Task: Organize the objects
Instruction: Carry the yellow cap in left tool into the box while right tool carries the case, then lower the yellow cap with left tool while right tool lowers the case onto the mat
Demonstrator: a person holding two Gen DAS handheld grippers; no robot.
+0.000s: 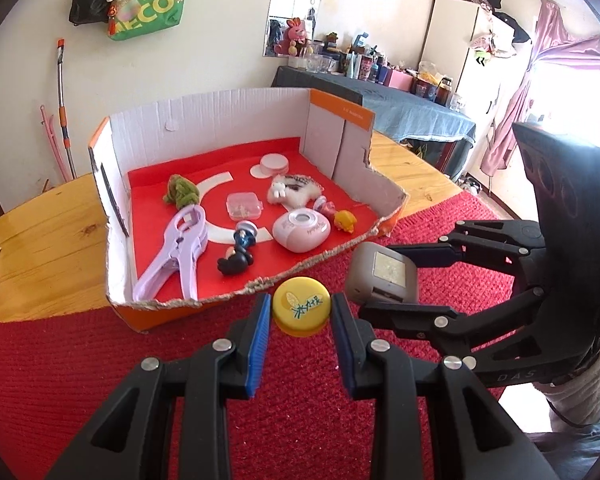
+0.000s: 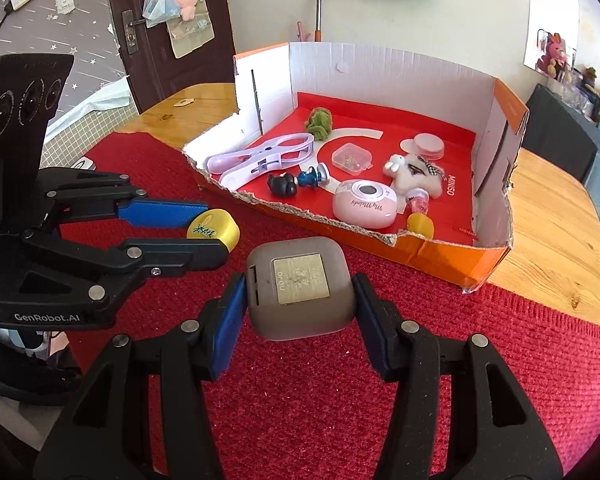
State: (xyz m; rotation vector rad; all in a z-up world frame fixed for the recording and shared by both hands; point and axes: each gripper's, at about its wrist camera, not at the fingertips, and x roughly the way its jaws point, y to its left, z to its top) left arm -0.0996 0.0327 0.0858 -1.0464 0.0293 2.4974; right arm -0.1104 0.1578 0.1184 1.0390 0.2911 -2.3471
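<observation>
My left gripper (image 1: pixel 301 312) is shut on a yellow bottle cap (image 1: pixel 301 311) with green writing, just in front of the torn front edge of the cardboard box (image 1: pixel 236 120). The cap also shows in the right wrist view (image 2: pixel 214 229) between the left gripper's fingers (image 2: pixel 160 209). My right gripper (image 2: pixel 300 290) is shut on a grey square case (image 2: pixel 300 286) with a pale label, held over the red mat beside the box. The case shows in the left wrist view (image 1: pixel 382 274) to the right of the cap.
The box (image 2: pixel 380 64) holds a lilac clip (image 1: pixel 176 252), green plush (image 1: pixel 181 193), clear small case (image 1: pixel 244 205), pink round device (image 1: pixel 301 230), white plush (image 1: pixel 294 190), black figure (image 1: pixel 236 260) and white discs (image 1: pixel 272 164). A red mat (image 1: pixel 100 360) covers the wooden table (image 1: pixel 40 248).
</observation>
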